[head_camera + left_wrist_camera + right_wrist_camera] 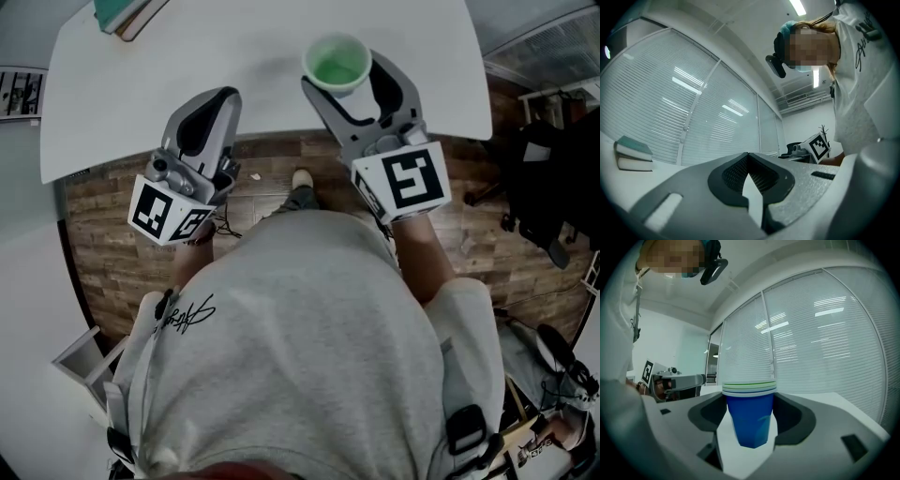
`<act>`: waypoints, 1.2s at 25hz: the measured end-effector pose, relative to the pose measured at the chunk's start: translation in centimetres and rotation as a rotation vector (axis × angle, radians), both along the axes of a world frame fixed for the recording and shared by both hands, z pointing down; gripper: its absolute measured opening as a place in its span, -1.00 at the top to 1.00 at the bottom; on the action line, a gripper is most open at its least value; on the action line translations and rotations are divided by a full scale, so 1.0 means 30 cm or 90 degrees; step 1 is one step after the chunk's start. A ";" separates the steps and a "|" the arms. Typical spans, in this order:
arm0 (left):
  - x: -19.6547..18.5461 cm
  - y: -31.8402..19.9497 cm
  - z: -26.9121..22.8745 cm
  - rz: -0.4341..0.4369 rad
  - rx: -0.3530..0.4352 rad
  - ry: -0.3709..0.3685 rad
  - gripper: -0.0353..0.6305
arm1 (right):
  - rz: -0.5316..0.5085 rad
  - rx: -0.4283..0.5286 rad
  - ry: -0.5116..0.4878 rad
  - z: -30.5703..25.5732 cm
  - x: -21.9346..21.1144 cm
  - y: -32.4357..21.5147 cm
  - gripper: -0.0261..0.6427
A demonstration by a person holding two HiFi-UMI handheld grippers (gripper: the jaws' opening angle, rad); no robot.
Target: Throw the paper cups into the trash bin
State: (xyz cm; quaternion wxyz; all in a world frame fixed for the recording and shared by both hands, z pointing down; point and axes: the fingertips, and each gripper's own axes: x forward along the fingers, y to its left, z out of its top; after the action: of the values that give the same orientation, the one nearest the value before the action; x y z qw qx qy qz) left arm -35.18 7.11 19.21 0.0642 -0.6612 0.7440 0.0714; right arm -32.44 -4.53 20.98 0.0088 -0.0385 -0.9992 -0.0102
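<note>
The right gripper (349,82) squeezes the cups (337,62). The left gripper (211,108) is closed, empty. No bin shows, so the throwing is still to do.

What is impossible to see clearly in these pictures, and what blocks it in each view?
- Trash bin: in no view; the person's torso fills the lower head view.
- Paper cups in the right claw: exact number unclear, as they are nested and only thin rims show in the right gripper view.
- Books: cut off by the head view's top edge; too small in the left gripper view for titles.
</note>
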 end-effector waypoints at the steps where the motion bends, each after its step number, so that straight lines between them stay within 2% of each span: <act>1: 0.004 -0.003 -0.002 -0.001 0.000 0.001 0.89 | -0.005 0.001 0.001 -0.001 0.002 0.001 -0.01; 6: 0.059 -0.007 -0.008 -0.008 0.000 -0.002 0.89 | -0.032 -0.003 0.022 0.005 0.049 0.028 -0.01; 11: 0.170 -0.007 -0.008 -0.021 0.000 -0.009 0.89 | -0.054 -0.005 0.015 0.008 0.150 0.044 -0.01; 30: 0.398 0.017 0.005 -0.060 0.007 -0.002 0.89 | -0.093 -0.008 0.008 0.006 0.347 0.070 -0.01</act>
State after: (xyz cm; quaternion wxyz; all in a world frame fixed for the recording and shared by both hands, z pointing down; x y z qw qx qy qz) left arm -23.25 7.61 19.35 0.0717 -0.6253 0.7738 0.0713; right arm -22.02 -2.44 21.15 0.0138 -0.1113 -0.9937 -0.0047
